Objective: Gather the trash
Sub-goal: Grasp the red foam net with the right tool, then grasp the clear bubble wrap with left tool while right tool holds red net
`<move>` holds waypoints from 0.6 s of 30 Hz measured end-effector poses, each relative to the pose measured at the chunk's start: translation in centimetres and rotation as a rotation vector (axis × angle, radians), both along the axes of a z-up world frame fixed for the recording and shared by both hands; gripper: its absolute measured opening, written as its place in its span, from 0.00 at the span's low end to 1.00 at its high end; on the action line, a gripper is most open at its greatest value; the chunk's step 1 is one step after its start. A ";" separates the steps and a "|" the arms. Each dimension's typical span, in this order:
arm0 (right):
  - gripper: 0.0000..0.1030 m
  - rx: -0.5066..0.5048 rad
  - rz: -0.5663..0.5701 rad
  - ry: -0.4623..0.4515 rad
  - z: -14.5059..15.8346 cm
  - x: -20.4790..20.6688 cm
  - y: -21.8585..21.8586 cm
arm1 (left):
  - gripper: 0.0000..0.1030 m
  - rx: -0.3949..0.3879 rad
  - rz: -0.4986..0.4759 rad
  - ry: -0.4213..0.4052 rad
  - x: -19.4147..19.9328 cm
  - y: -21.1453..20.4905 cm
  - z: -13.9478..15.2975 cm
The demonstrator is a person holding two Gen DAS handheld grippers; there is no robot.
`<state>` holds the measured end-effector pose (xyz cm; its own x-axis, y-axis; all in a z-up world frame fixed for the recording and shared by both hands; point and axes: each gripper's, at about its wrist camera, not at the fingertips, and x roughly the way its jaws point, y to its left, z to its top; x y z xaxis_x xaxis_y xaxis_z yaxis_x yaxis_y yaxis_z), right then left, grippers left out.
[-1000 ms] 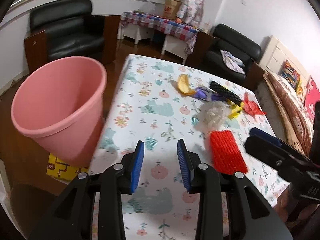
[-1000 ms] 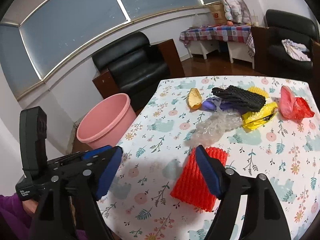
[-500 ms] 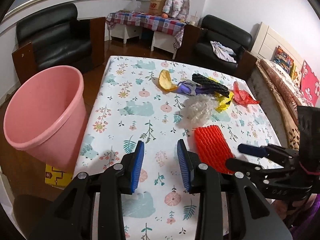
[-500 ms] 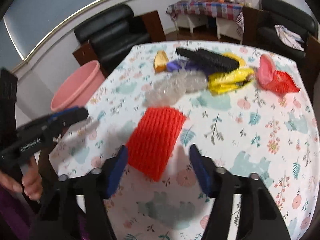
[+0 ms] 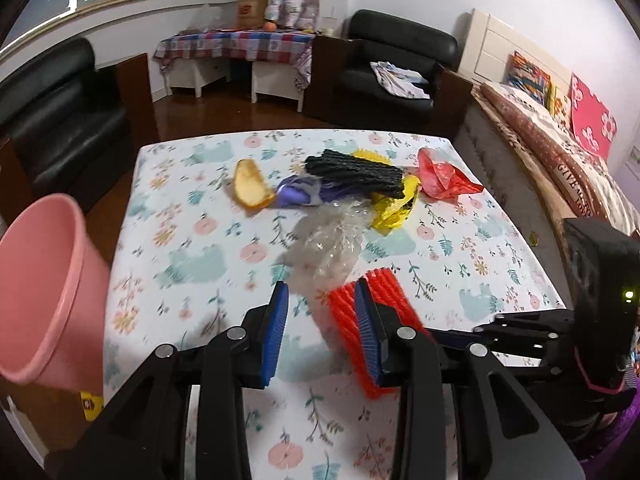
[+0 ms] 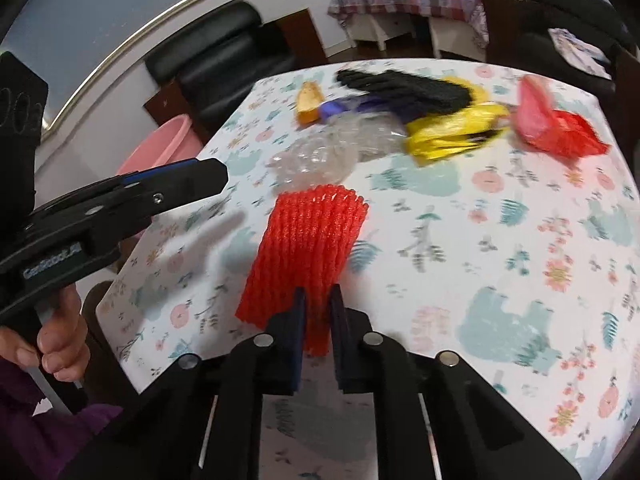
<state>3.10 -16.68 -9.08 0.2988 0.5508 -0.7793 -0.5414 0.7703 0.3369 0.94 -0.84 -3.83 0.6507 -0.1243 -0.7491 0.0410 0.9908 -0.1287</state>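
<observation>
A red foam net (image 6: 316, 232) lies on the flowered tablecloth (image 6: 500, 248). Its near end sits between the pads of my right gripper (image 6: 318, 308), whose jaws are closing and pinch it. My left gripper (image 5: 320, 308) hangs open above the table just left of the net (image 5: 390, 292), with nothing between its blue pads. Farther back lie a crumpled clear plastic bag (image 5: 332, 240), an orange peel (image 5: 250, 190), a purple wrapper (image 5: 304, 194), a black foam net (image 5: 356, 172), a yellow wrapper (image 5: 396, 208) and a red plastic bag (image 5: 440, 178).
A pink bin (image 5: 44, 292) stands on the floor off the table's left edge. Black armchairs (image 5: 396, 60) and a small checked-cloth table (image 5: 236, 46) stand behind, a bed (image 5: 560, 148) on the right. A person's hand (image 6: 60, 340) holds the left gripper's handle.
My right gripper came down and narrowed from wide open onto the red net's near end. The left gripper swung right from the pink bin towards the trash, staying open.
</observation>
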 end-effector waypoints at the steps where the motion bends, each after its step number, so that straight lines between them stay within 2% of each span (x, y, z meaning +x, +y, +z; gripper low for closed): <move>1: 0.10 0.001 -0.012 -0.003 0.1 0.1 -0.5 | 0.33 0.003 -0.007 0.003 0.4 -0.2 -0.1; 4: 0.10 -0.008 -0.048 -0.008 0.0 0.5 -1.8 | 0.33 0.009 -0.020 0.023 1.6 -0.5 -0.6; 8: 0.10 -0.003 -0.078 0.010 -0.3 0.8 -3.2 | 0.33 -0.040 -0.031 0.052 2.6 -1.0 -1.2; 13: 0.10 -0.012 -0.069 0.002 -0.4 0.7 -2.7 | 0.33 -0.084 -0.056 0.060 3.3 -2.3 -1.4; 15: 0.10 -0.011 -0.067 0.004 -0.4 0.6 -2.9 | 0.33 -0.075 -0.072 0.054 3.4 -3.0 -1.3; 18: 0.10 -0.008 -0.066 0.007 -0.5 0.7 -2.9 | 0.33 -0.011 -0.075 0.056 4.0 -4.0 -1.7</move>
